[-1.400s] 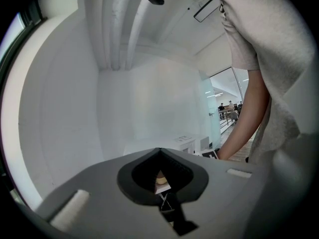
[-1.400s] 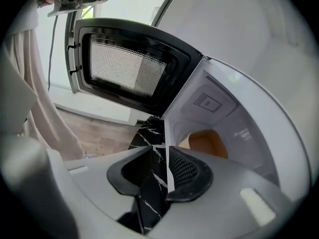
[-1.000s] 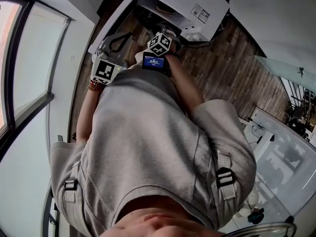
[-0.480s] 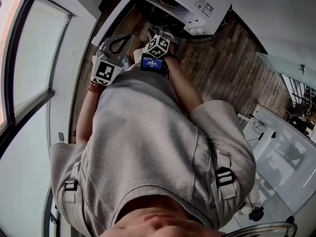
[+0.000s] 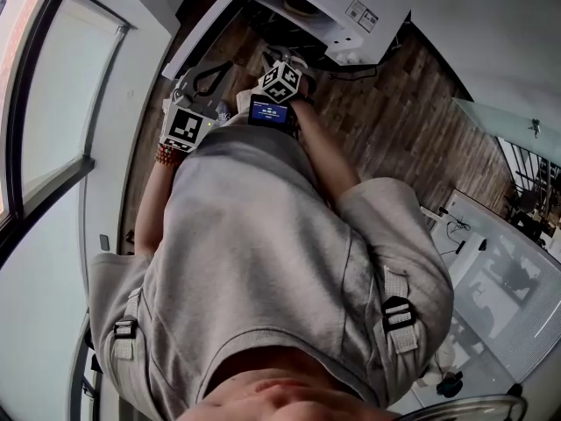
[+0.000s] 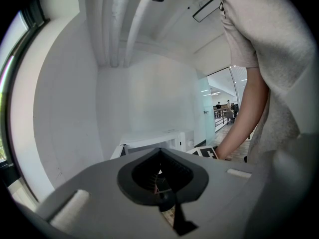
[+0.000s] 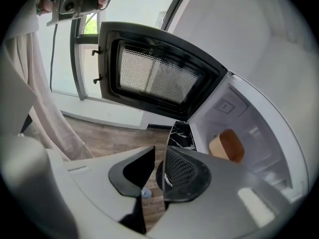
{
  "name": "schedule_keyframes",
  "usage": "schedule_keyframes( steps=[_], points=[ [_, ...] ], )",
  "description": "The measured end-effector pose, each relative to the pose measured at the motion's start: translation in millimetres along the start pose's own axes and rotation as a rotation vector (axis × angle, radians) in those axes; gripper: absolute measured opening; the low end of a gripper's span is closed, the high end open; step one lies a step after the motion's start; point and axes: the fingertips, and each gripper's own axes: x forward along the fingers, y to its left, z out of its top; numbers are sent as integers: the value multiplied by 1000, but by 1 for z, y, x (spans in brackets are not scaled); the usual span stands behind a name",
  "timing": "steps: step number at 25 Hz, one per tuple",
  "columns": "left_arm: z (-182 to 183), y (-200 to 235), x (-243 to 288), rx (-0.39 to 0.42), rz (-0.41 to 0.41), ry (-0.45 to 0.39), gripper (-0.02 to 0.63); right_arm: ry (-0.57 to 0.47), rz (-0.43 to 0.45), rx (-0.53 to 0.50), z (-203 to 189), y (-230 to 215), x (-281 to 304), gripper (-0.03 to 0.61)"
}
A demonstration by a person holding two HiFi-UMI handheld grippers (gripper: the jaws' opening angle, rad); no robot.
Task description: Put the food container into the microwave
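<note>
Microwave (image 7: 259,128) is open. Only your right gripper view looks into the cavity, with the door (image 7: 149,73) swung out to the left. Head view catches it just at the top edge, past your torso (image 5: 263,261). Left gripper view shows only its outside, small against the white wall (image 6: 139,93).

Right hand-held gripper (image 7: 159,151): jaws together bar a thin slit, nothing in them. Left hand-held gripper (image 6: 159,153): jaws together, empty.

Food container (image 7: 227,146) sits inside the cavity, ahead and right of the right jaws, clear of both.
</note>
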Motion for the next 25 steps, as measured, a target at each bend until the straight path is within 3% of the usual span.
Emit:
schedule_keyframes(
  steps=[10, 22, 25],
  points=[
    [0, 0, 1, -22, 6, -4, -2, -116, -40, 39, 25, -25, -28, 84],
    [12, -6, 10, -38, -24, -50, -2, -470, -113, -11, 108, -46, -139, 61],
    [19, -5, 13, -45, -24, -67, -2, -569, -104, 45, 120, -43, -168, 49]
  ],
)
